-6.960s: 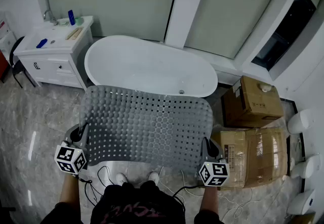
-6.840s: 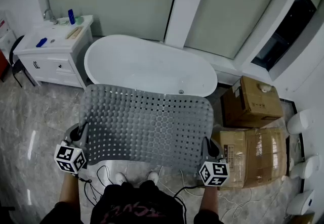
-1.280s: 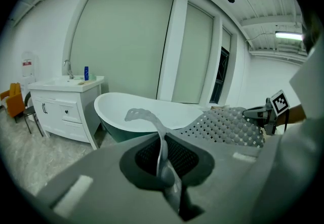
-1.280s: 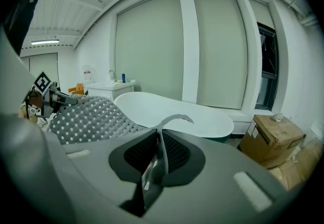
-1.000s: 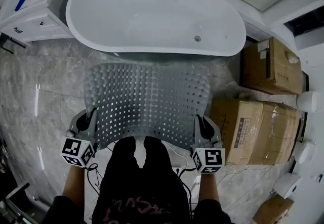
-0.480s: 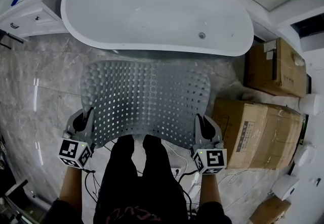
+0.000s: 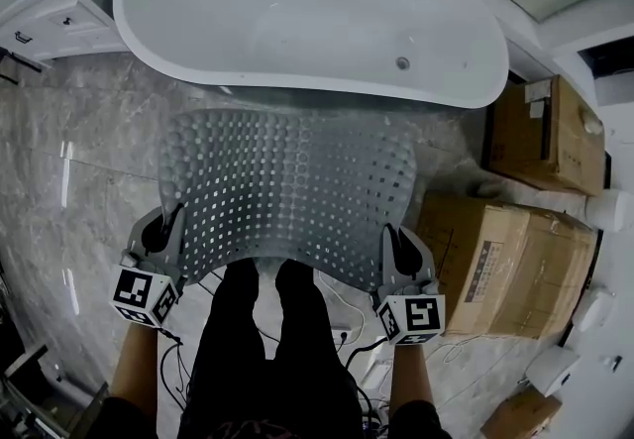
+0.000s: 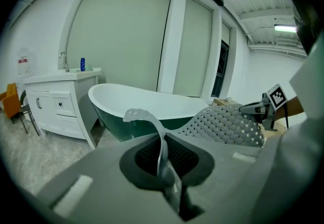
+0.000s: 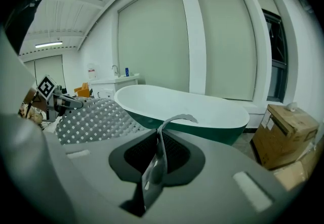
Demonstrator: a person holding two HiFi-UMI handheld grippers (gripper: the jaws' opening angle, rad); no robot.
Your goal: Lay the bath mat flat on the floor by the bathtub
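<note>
Crowding the floor's right side are cardboard boxes [image 7: 505,249], bathtub [image 7: 297,11] sitting just beyond mat; L gripper [image 7: 170,231] & R gripper [image 7: 394,245] are each clamping tight on bath mat [image 7: 287,184] near corners.

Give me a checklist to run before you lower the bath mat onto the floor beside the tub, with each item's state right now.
1. Left gripper shut on the bath mat corner: ok.
2. Right gripper shut on the other near corner: ok.
3. Mat's far edge runs along the bathtub: ok.
4. Mat flat: not ok; it arches up between the grippers.
5. Landing spot under the near edge free: not ok; the person's legs and cables are there.
6. Gap to the cardboard box on the right: cannot tell.
</note>
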